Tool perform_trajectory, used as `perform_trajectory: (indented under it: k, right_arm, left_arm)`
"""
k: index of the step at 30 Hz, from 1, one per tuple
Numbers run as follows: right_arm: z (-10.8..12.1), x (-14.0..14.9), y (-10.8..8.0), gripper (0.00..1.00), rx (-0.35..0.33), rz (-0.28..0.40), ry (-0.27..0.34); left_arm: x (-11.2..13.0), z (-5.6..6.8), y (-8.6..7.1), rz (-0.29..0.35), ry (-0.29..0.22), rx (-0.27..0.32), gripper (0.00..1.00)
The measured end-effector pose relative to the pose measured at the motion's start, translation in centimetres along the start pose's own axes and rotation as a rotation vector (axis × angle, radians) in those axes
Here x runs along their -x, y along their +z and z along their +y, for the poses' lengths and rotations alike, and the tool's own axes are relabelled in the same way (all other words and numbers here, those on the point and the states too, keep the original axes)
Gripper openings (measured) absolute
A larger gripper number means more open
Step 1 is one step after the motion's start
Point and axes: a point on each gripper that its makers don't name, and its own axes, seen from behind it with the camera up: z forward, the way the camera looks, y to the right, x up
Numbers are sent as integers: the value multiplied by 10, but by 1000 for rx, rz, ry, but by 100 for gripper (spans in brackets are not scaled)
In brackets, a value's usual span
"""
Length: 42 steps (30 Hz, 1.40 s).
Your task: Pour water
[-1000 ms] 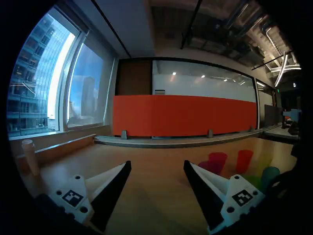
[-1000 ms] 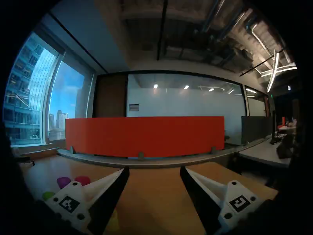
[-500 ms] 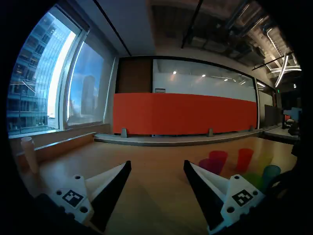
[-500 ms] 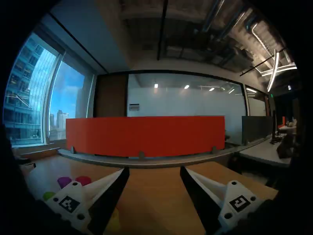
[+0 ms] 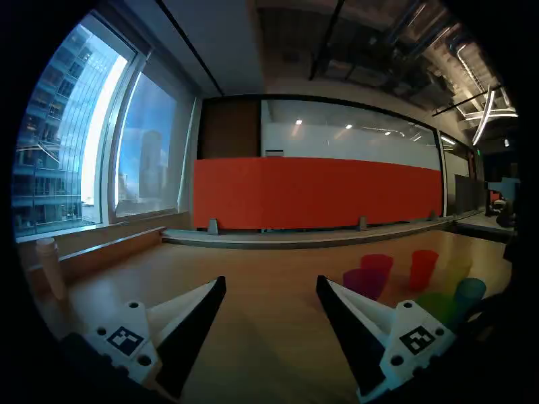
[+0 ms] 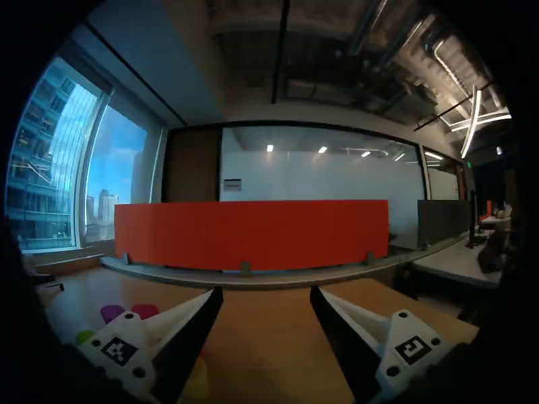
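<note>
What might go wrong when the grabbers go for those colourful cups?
1. The cups stand close together: the purple cup and pink cup look almost touching, with the orange cup nearby. The open left gripper might knock a neighbour over.
2. By the open right gripper, a yellow cup sits partly hidden behind one finger, so it could get bumped unnoticed.

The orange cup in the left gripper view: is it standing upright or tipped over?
Upright: the orange cup stands on the wooden table, with its wider rim on top and its narrower base down.
</note>
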Motion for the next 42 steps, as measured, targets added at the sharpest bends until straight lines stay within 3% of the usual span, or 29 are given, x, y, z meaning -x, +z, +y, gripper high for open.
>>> perform_trajectory:
  k: [26, 42]
  right_arm:
    - [1, 3, 0, 100, -11, 11, 8]
    - [-2, 18, -2, 100, -34, 16, -26]
  left_arm:
    - [2, 0, 0, -1, 5, 3, 100]
    - [2, 0, 0, -1, 5, 3, 100]
